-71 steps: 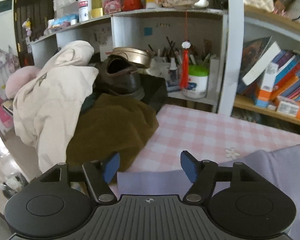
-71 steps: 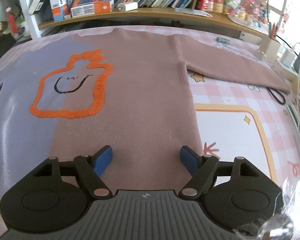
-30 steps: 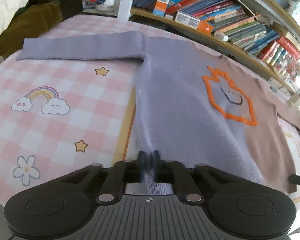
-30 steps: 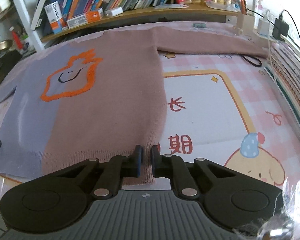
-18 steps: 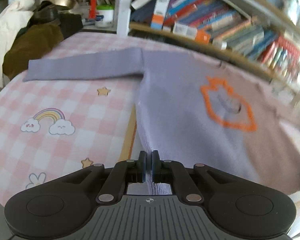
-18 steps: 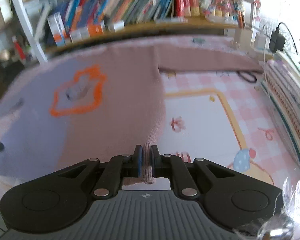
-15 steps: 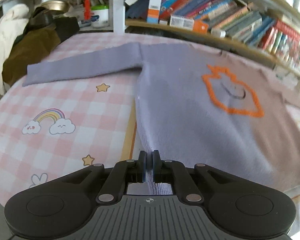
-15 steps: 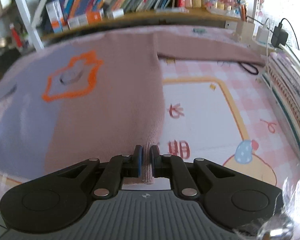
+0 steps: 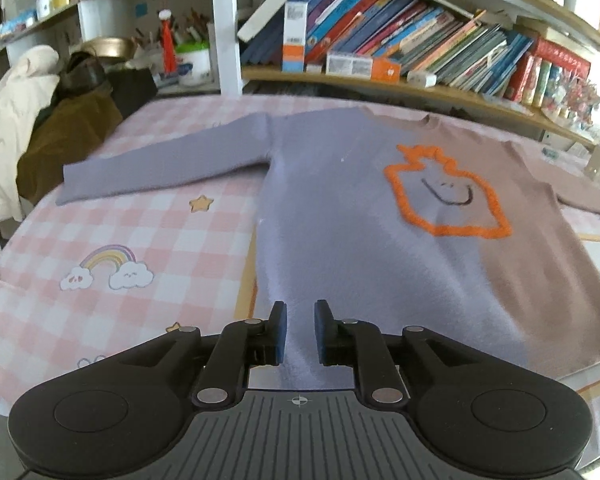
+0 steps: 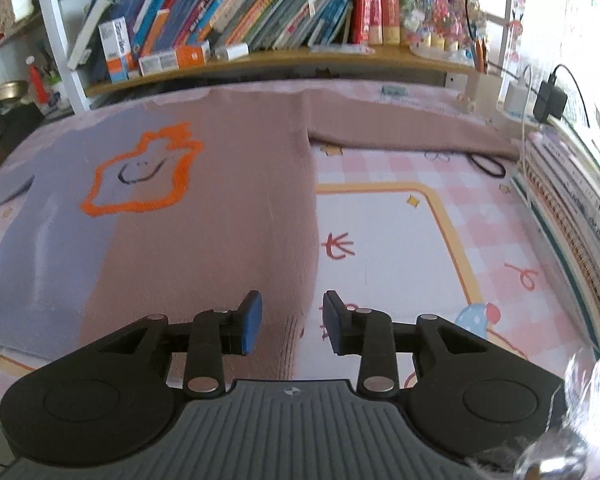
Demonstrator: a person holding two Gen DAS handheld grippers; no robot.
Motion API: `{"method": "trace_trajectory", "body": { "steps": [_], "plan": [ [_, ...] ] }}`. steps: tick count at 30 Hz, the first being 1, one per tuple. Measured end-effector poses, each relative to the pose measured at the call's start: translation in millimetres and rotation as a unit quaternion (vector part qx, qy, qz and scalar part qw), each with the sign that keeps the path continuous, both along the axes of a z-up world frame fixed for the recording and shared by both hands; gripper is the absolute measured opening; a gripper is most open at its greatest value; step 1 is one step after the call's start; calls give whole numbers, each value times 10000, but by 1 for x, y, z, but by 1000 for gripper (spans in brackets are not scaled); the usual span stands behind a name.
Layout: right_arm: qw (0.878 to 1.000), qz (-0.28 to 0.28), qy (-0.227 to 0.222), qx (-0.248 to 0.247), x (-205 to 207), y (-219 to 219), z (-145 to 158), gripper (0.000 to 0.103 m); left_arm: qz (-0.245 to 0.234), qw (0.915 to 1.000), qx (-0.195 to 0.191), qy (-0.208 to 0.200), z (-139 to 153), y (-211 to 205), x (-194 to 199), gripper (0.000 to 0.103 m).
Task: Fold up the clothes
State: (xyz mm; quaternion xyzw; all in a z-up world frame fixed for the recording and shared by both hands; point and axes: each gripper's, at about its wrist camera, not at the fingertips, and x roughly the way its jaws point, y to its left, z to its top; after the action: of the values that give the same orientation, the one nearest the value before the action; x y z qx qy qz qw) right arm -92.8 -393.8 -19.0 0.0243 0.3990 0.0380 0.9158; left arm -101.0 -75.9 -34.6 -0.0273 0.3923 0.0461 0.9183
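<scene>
On the desk (image 9: 112, 232), covered by a pink checked cloth with cartoon prints, a two-tone sweater (image 9: 340, 208) lies spread flat, front side up. Its left part is lilac and its right part is dusty brown, with an orange outlined shape (image 9: 446, 196) holding a small drawn smile across the colour boundary. Both sleeves stretch sideways: the lilac sleeve (image 9: 164, 164) reaches toward a heap of cream and brown clothes (image 9: 32, 132) at the desk's far left, and the brown sleeve (image 10: 404, 128) runs toward the chargers (image 10: 540, 100) at the right edge.

The left hand-held gripper (image 9: 299, 330) hovers at the lilac bottom hem with its 2 blue-padded fingers a narrow gap apart; fabric shows between them, but nothing is pinched. The right hand-held gripper (image 10: 292, 322) sits at the brown bottom corner of the sweater, its fingers parted wider, holding nothing; the ribbed hem lies below the gap, and the sweater's side edge runs up between the 2 pads.

Behind the desk, a shelf of books (image 10: 260, 12) runs along the wall. A black hair tie (image 10: 487, 166) lies on the cloth just beside the brown cuff.
</scene>
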Motion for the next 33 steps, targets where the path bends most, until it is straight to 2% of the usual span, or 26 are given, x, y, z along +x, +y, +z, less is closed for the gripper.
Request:
{"method": "trace_trajectory", "body": {
  "steps": [1, 3, 4, 5, 6, 8, 10, 12, 15, 18, 27, 33],
  "plan": [
    [10000, 4, -49, 6, -2, 0, 2, 38, 40, 10000, 15, -15, 1, -3, -2, 21],
    [9999, 4, -143, 25, -5, 0, 5, 48, 122, 9999, 45, -43, 3, -9, -6, 44],
    [9998, 0, -181, 28, -8, 0, 6, 51, 163, 9998, 59, -57, 4, -11, -8, 50],
    [9998, -10, -203, 20, -10, 0, 7, 58, 204, 9997, 74, -72, 5, -14, -10, 56],
    [9997, -19, -226, 12, -12, 0, 7, 65, 245, 9996, 89, -86, 7, -17, -12, 57],
    [9996, 17, -268, -31, -18, 3, 7, 70, 274, 9996, 74, -10, 5, -24, -16, 57],
    [9995, 74, -309, -88, -24, 6, 7, 85, 253, 9996, 132, 20, 5, -32, -19, 62],
    [9991, 140, -371, -176, -29, 10, 8, 87, 198, 9996, 214, -1, 6, -37, -23, 73],
    [9988, 169, -396, -243, -32, 11, 7, 94, 170, 9994, 286, -56, 8, -40, -28, 81],
    [9987, 162, -430, -234, -34, 11, 7, 98, 175, 9994, 295, -59, 9, -41, -32, 85],
    [9983, 175, -481, -274, -34, 20, 9, 99, 22, 9996, 247, -94, 7, -37, -32, 87],
    [9984, -10, -474, -300, -28, 35, 9, 100, -179, 9995, 213, -125, 3, -23, -24, 87]
  ]
}}
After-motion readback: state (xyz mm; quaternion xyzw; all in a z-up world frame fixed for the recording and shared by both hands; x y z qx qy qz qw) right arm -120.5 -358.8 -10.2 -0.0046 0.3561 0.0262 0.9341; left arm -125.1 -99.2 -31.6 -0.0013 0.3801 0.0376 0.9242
